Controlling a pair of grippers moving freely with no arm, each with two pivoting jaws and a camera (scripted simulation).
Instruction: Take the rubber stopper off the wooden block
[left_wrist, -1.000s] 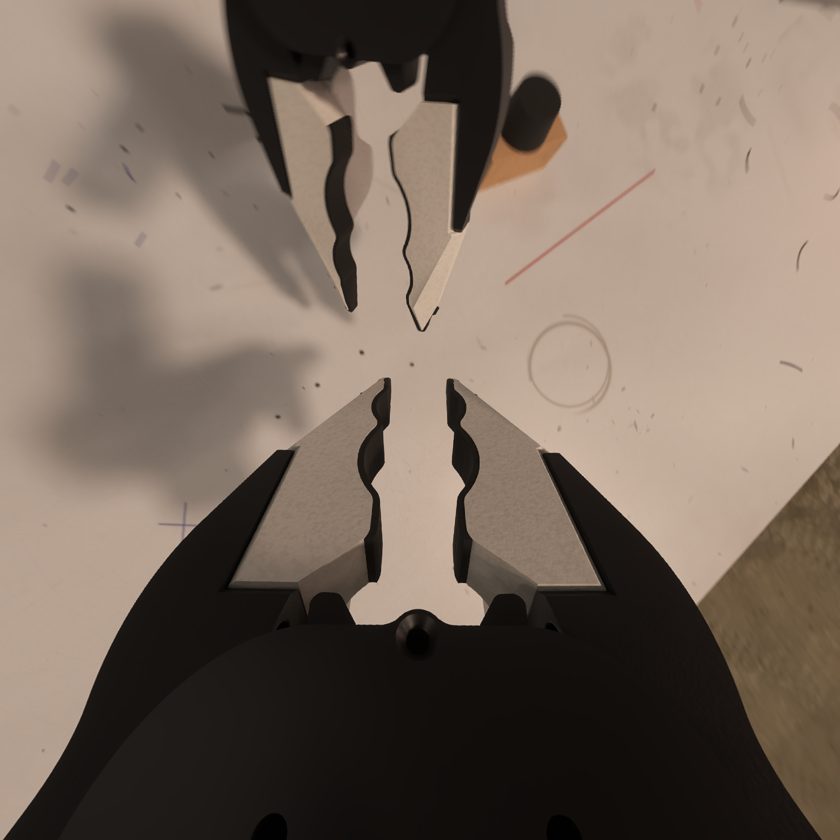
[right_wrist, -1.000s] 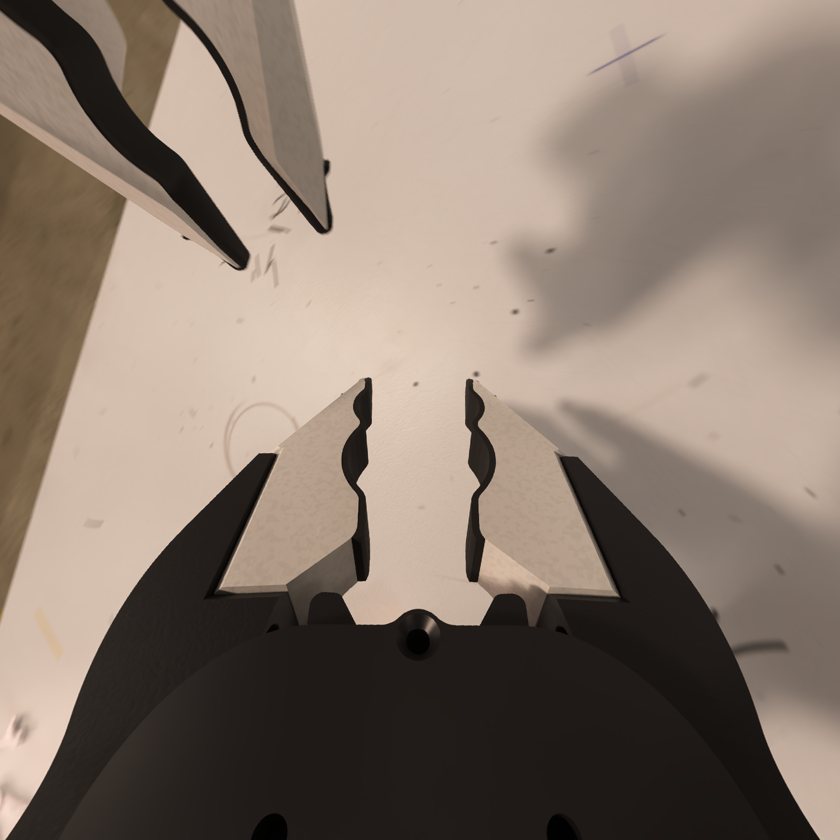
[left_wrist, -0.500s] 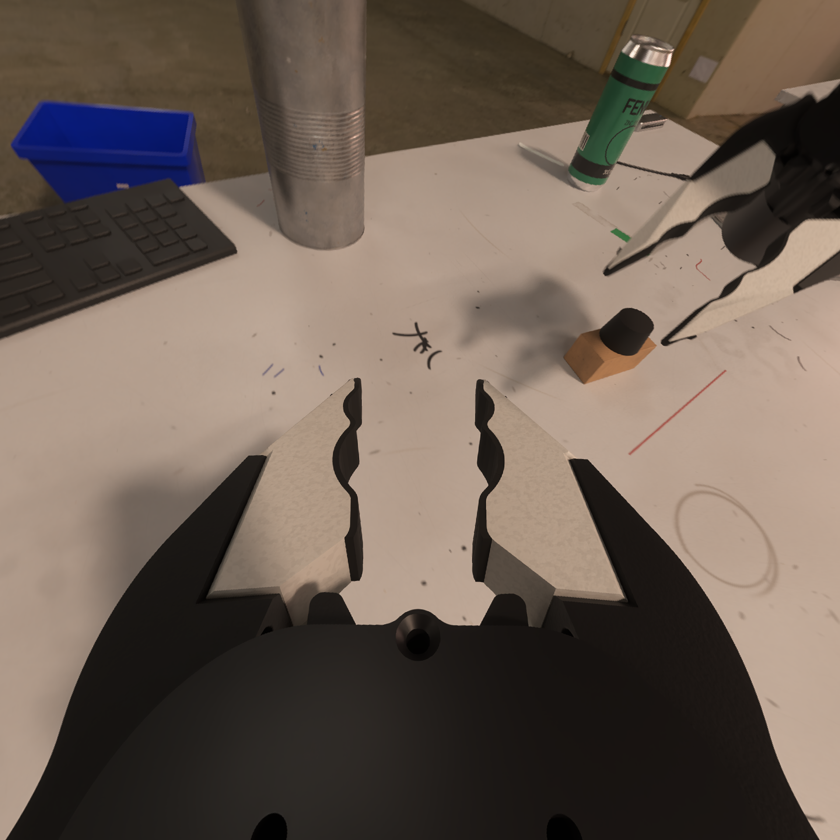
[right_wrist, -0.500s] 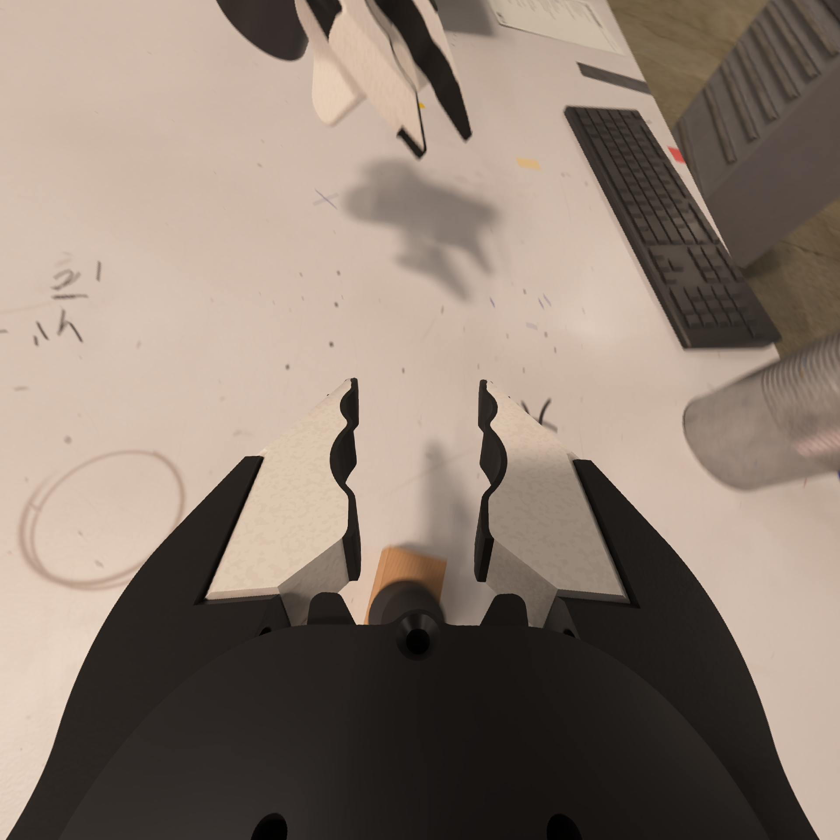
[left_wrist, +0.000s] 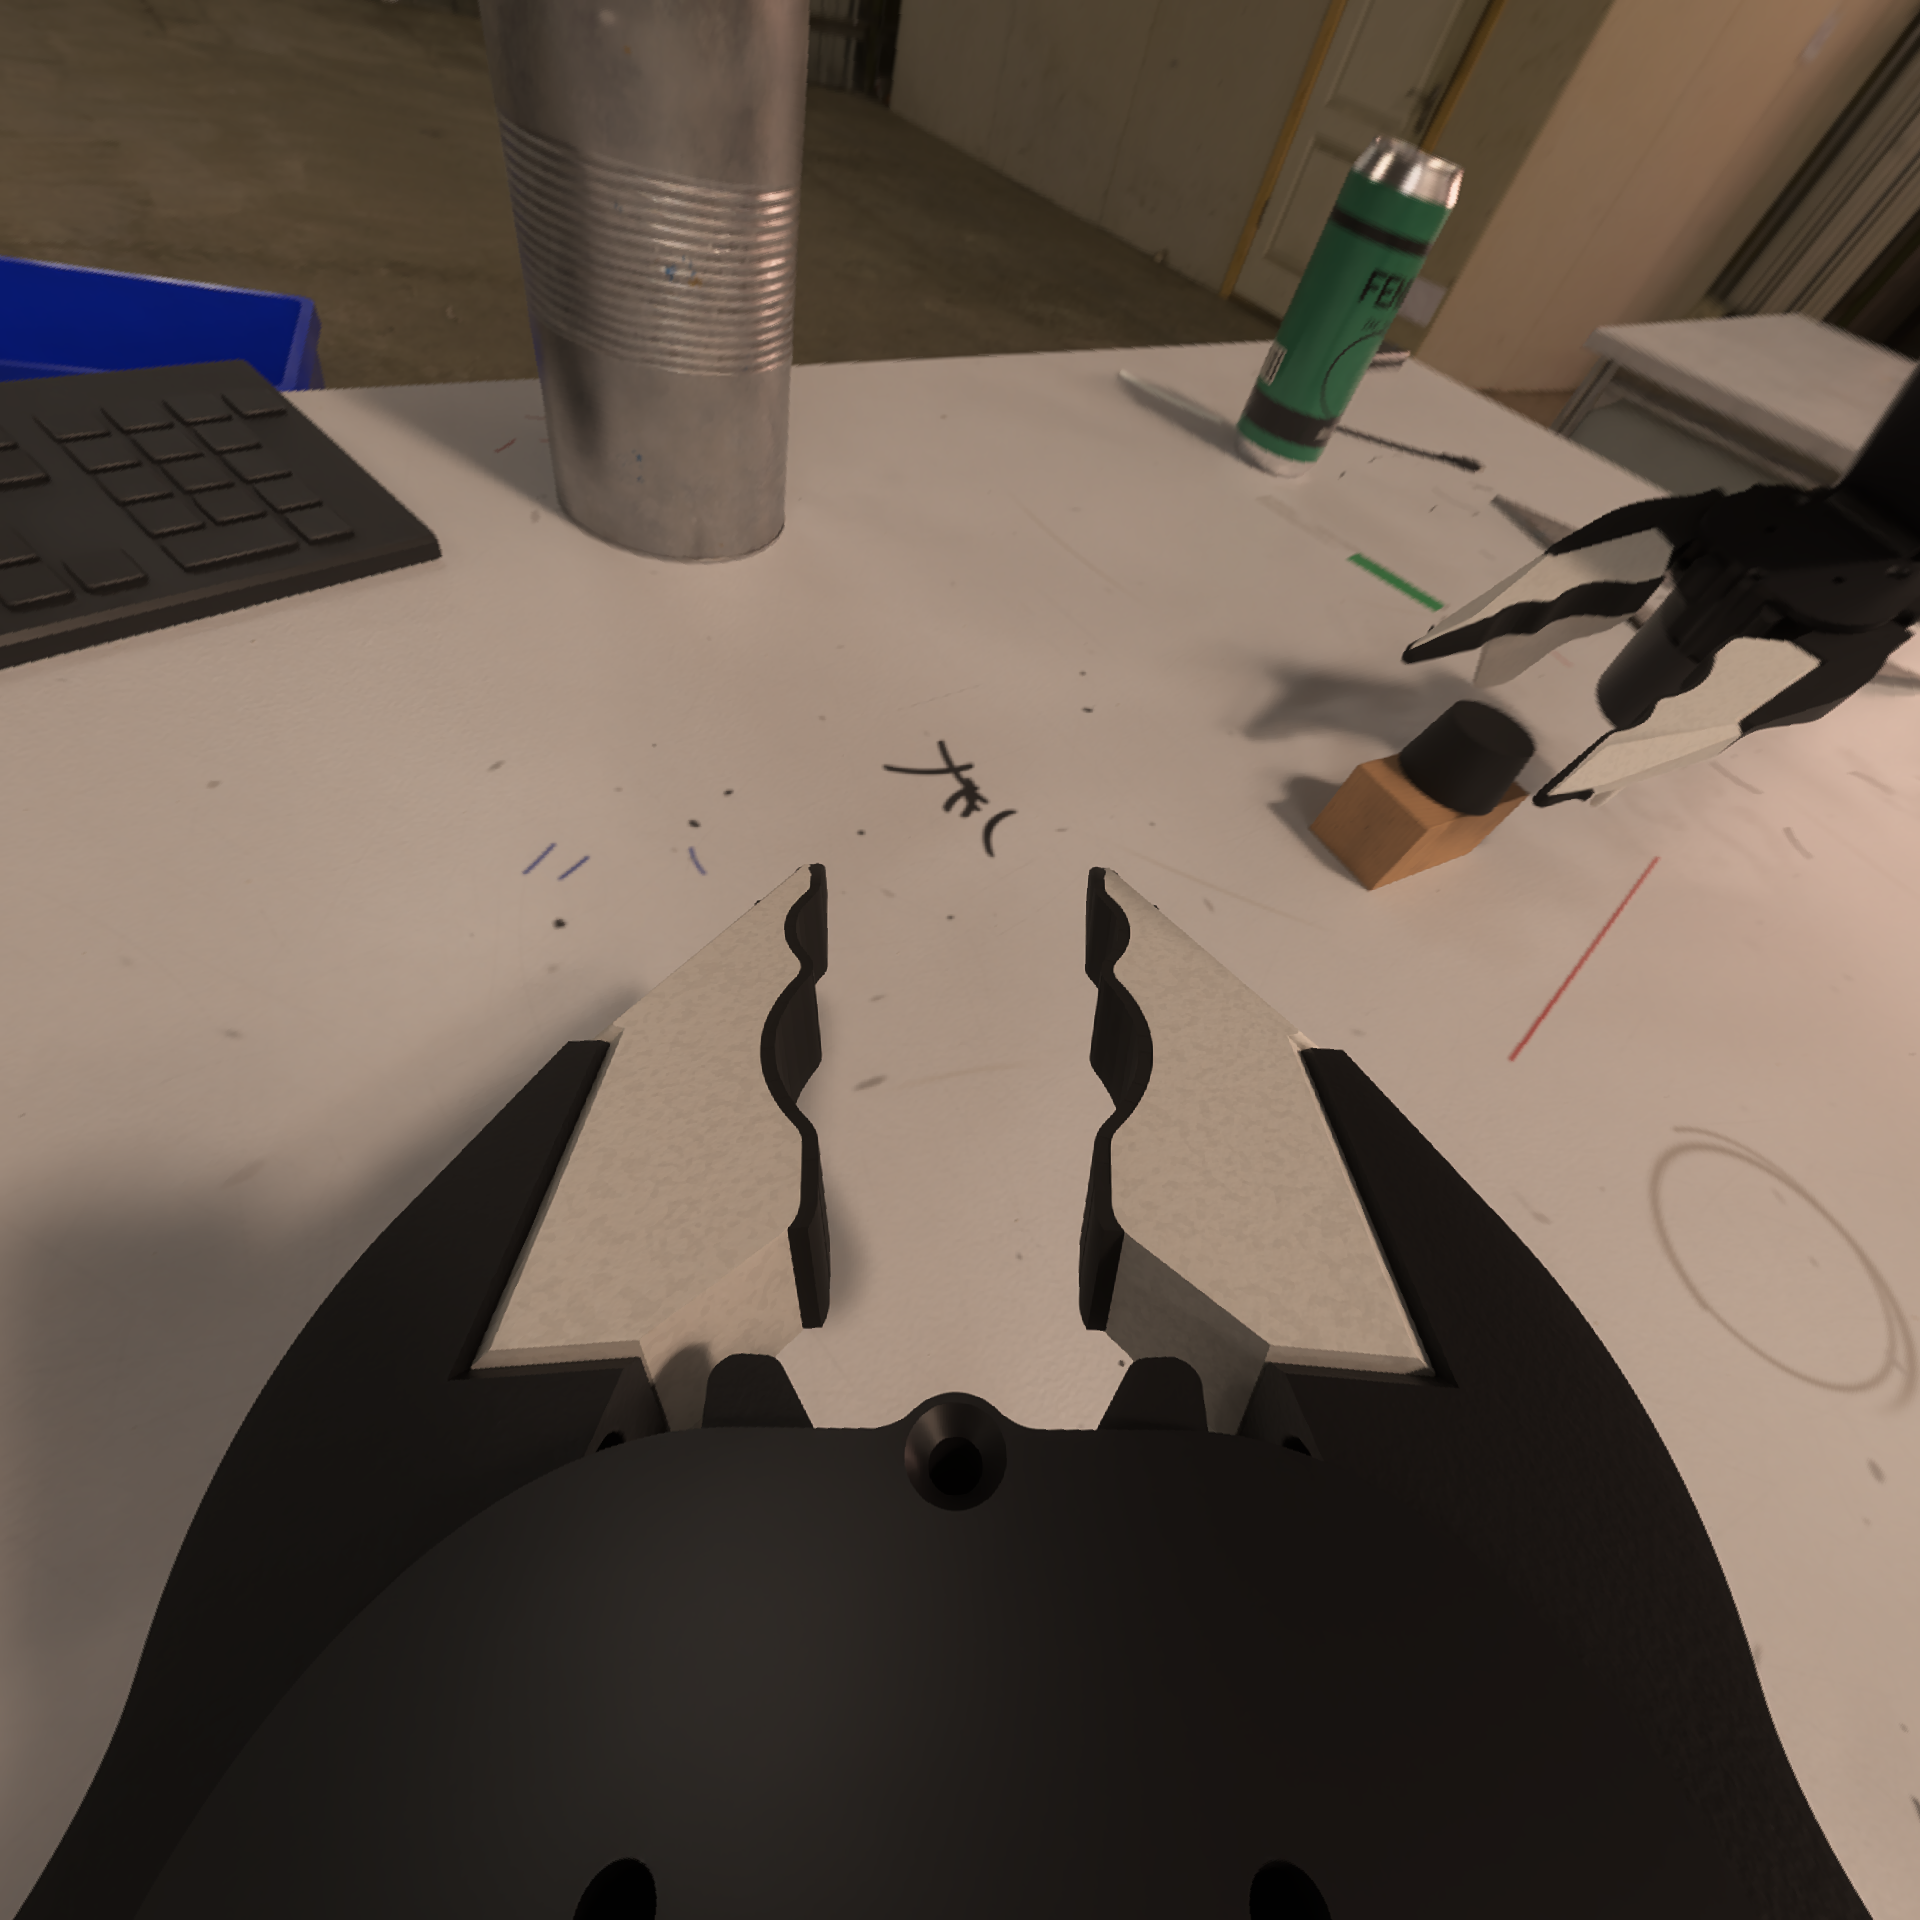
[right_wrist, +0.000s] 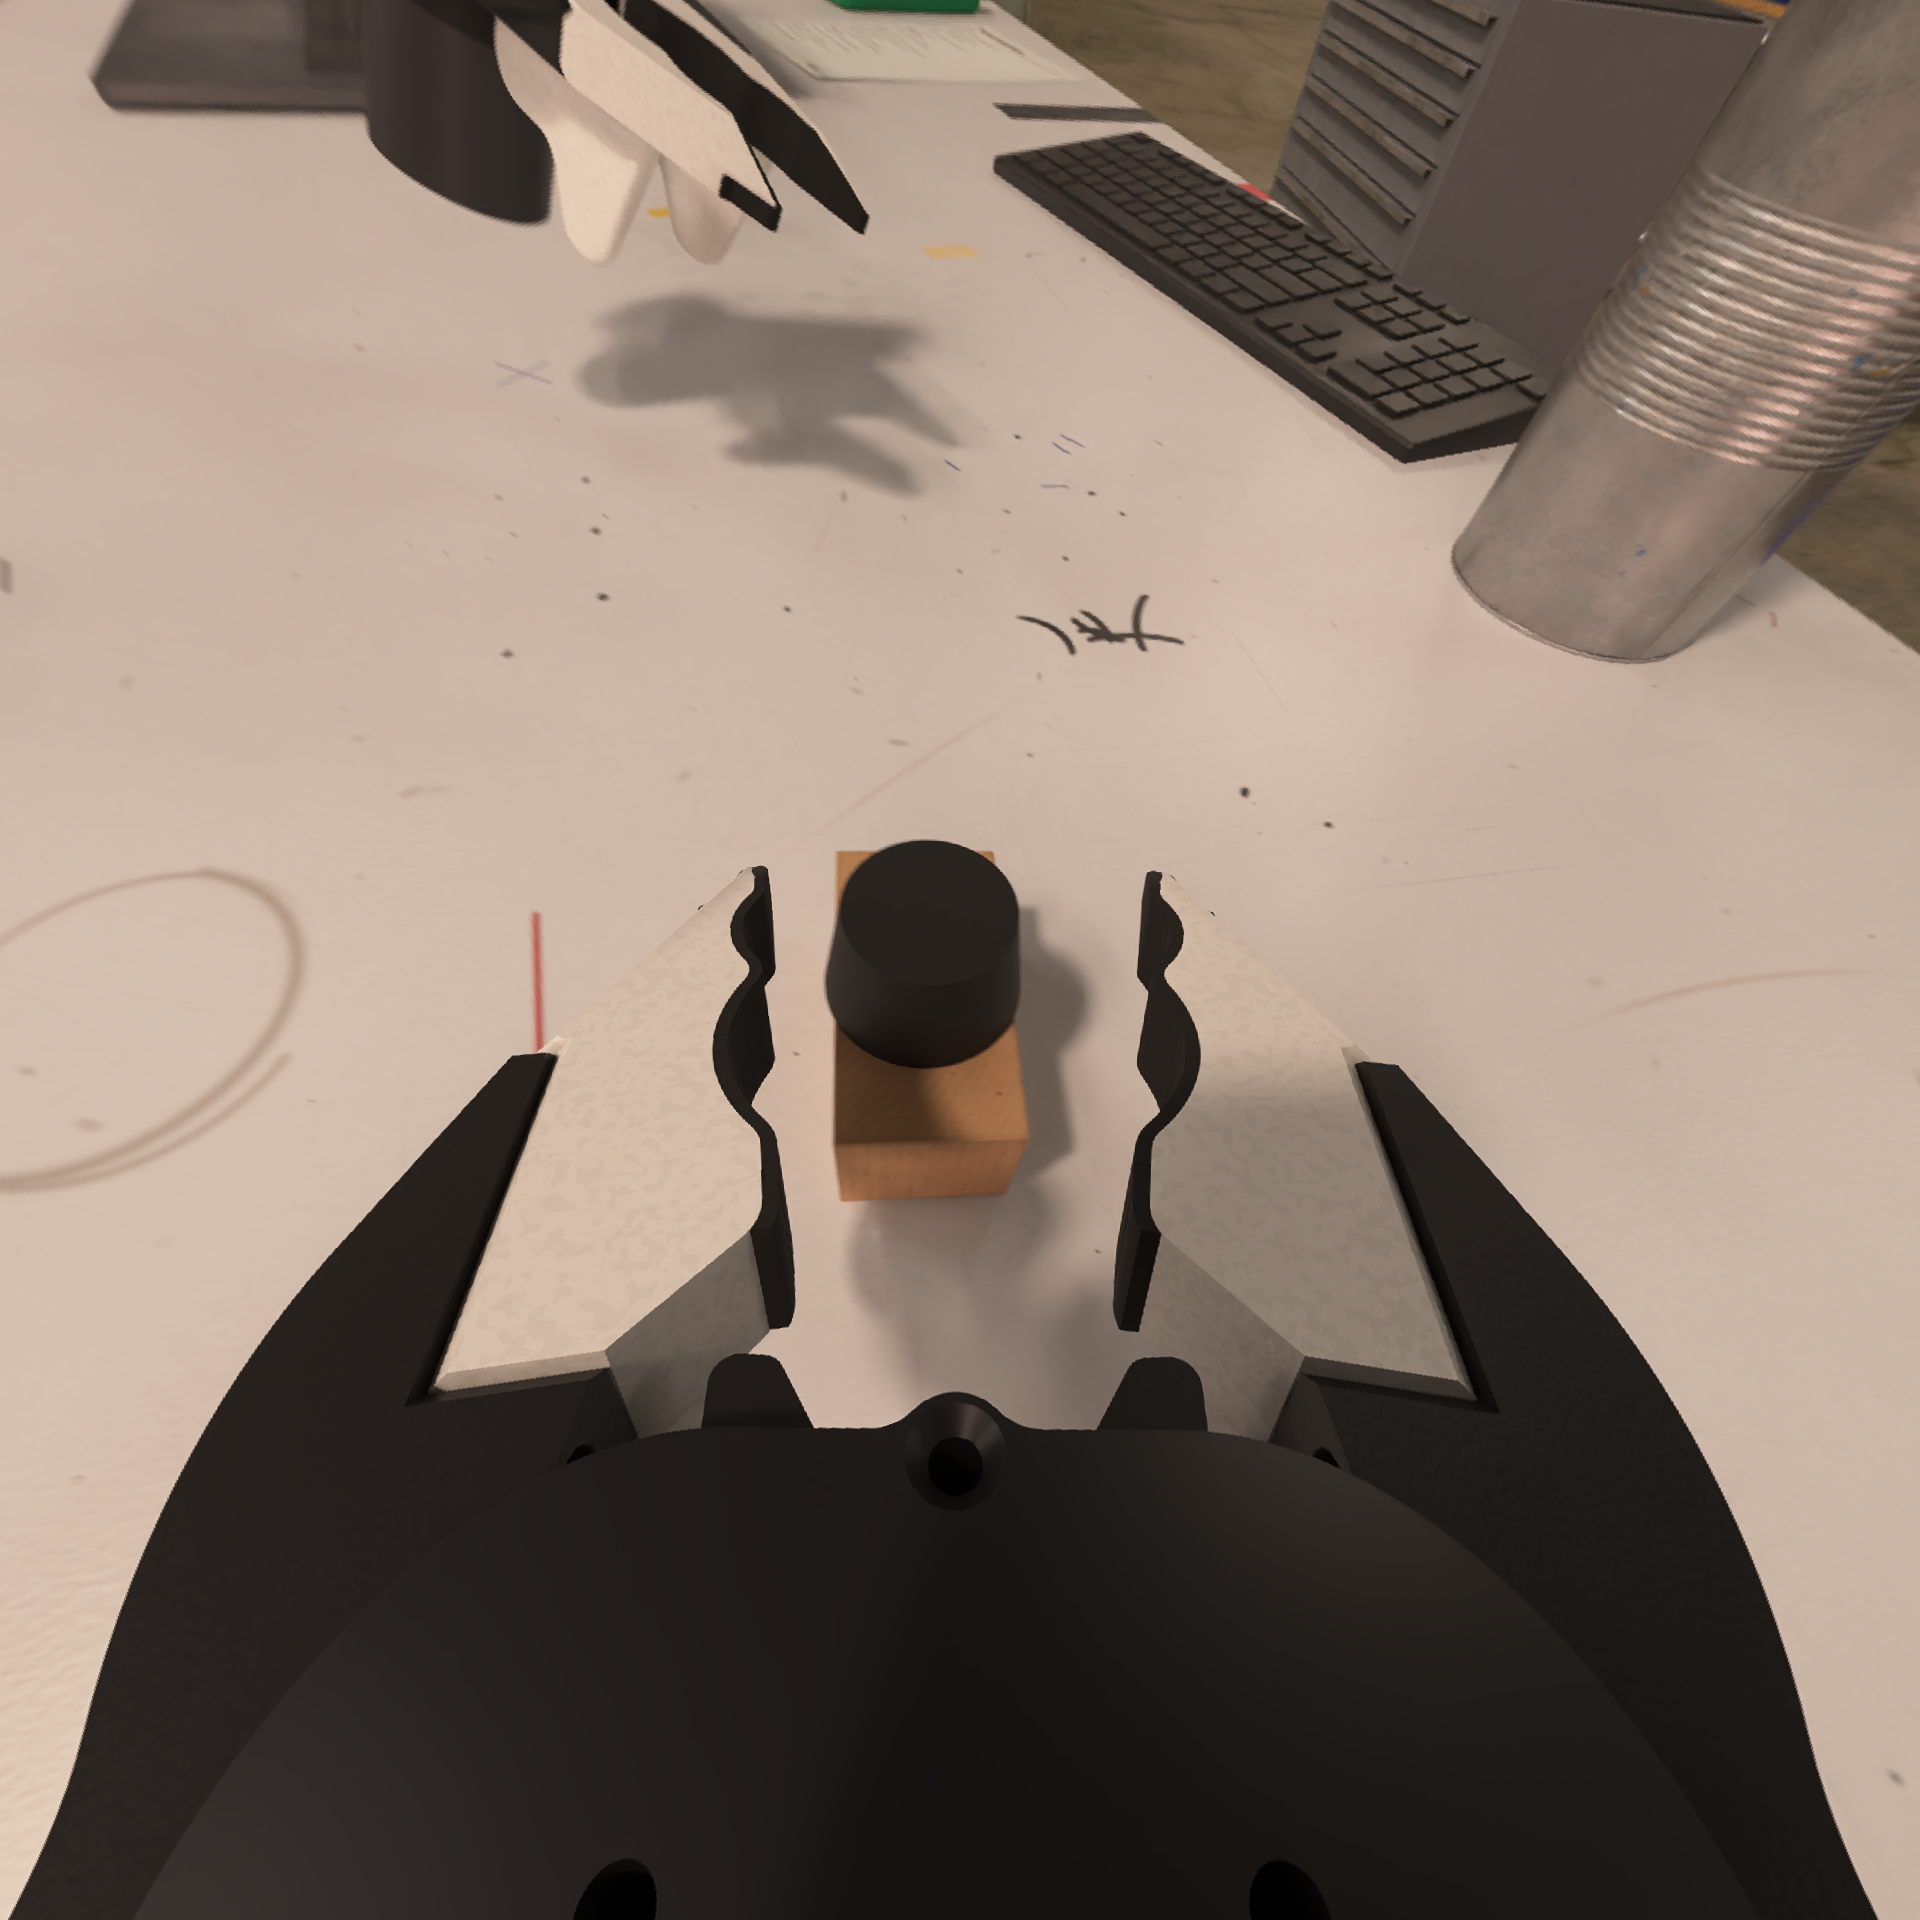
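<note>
Tabletop (right_wrist: 364, 675) first: broad, white and scuffed, with a tall metal cylinder (right_wrist: 1704, 416) and a dark keyboard (right_wrist: 1278, 270) toward its far side and a green can (left_wrist: 1340, 301) off at one corner. Both grippers hang over it. The left gripper (left_wrist: 956, 883) is spread wide, holds nothing, and sits well apart from the work. The right gripper (right_wrist: 956, 883) is also wide open and empty, its fingers to either side of the wooden block (right_wrist: 930, 1127), which lies flat with its long axis running away along the fingers' line. The rubber stopper (right_wrist: 923, 951) stands upright on the block's farther half, flat end up, its axis vertical.

To my eye this is the approach to grasp. Doing it well likely means settling until the pads flank the stopper's round wall, above the wood, centring it, then closing and lifting straight up so the block isn't dragged. From the left wrist view the fingers look raised above the block.
</note>
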